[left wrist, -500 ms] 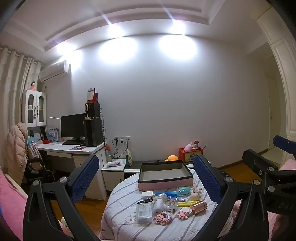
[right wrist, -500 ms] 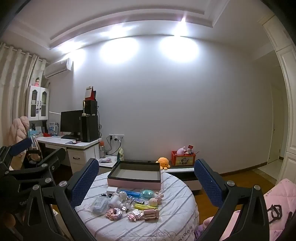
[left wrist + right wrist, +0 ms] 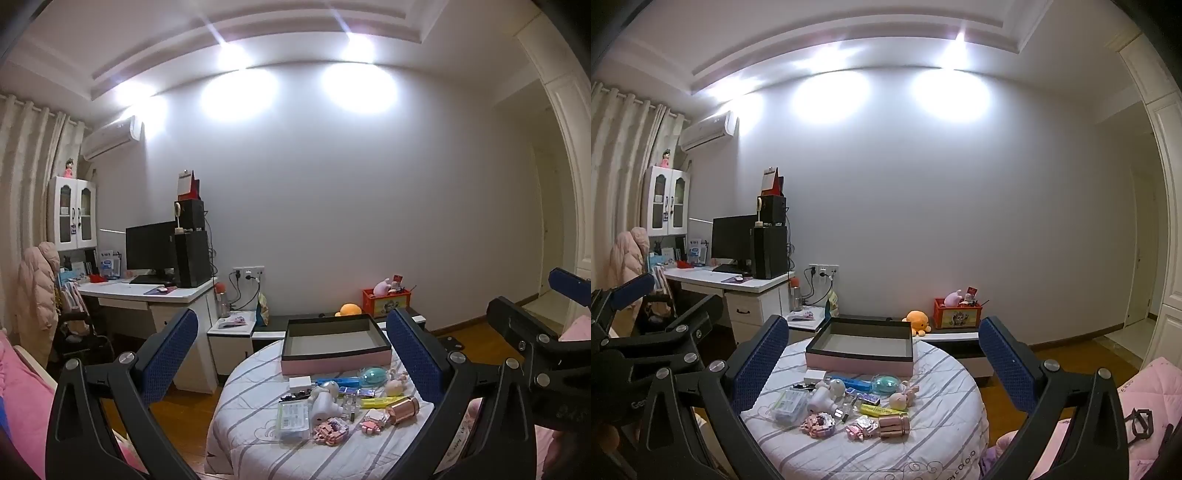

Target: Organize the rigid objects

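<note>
Both tongs, left (image 3: 291, 354) and right (image 3: 882, 358), level, jaws fully spread, nothing held: staged short of the desk (image 3: 945, 435), not committed to a pick. Clutter (image 3: 849, 402) bunched at the desk's 6 o'clock within reach; empty box (image 3: 860, 350) at 12, likely the drop target, open top up.
</note>
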A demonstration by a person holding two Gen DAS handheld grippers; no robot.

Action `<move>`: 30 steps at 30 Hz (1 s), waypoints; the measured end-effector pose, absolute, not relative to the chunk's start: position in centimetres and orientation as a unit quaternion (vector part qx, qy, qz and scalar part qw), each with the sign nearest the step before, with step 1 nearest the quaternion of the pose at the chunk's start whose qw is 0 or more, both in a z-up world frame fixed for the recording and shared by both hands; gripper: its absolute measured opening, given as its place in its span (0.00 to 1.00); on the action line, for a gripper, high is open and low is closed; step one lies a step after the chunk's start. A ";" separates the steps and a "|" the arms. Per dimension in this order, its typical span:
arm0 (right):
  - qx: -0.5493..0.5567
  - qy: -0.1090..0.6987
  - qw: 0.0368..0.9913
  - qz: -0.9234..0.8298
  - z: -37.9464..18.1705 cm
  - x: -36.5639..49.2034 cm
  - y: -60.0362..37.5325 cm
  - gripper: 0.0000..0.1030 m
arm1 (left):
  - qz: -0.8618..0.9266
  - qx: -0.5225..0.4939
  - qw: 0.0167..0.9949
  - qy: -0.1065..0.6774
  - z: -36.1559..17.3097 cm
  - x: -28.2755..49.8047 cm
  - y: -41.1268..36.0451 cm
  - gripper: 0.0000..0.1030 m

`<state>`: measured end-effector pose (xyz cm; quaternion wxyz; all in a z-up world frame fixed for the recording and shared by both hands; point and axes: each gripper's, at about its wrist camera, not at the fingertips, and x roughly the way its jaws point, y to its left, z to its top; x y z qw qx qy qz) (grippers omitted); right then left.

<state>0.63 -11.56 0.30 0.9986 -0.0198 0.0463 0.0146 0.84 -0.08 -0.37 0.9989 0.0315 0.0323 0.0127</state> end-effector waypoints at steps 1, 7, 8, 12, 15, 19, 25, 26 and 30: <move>-0.019 0.048 0.999 0.015 0.3 0.9 -11.6 1.00 | 0.013 0.032 0.999 0.032 -0.4 0.8 -0.1 1.00; -0.019 0.049 0.998 0.016 0.4 0.9 -11.4 1.00 | 0.017 0.037 0.999 0.025 -0.3 0.6 -0.1 1.00; -0.019 0.050 0.998 0.016 0.4 0.9 -11.4 1.00 | 0.018 0.036 0.999 0.023 -0.3 0.5 -0.1 1.00; -0.019 0.049 0.998 0.016 0.4 0.9 -11.5 1.00 | 0.021 0.036 0.999 0.019 -0.4 0.3 -0.1 1.00; -0.020 0.048 0.998 0.018 0.5 0.8 -11.4 1.00 | 0.023 0.036 0.999 0.015 -0.2 0.0 0.1 1.00; -0.020 0.047 0.998 0.022 0.4 0.9 -11.3 1.00 | 0.027 0.036 0.999 0.010 -0.2 -0.2 0.2 1.00; -0.021 0.048 0.998 0.024 0.4 1.0 -11.3 1.00 | 0.028 0.035 0.999 0.009 -0.2 -0.3 0.3 1.00; -0.021 0.048 0.998 0.025 0.4 1.0 -11.3 1.00 | 0.028 0.036 0.999 0.009 -0.2 -0.3 0.4 1.00; -0.022 0.048 0.998 0.025 0.4 1.1 -11.3 1.00 | 0.029 0.034 0.999 0.007 -0.1 -0.3 0.4 1.00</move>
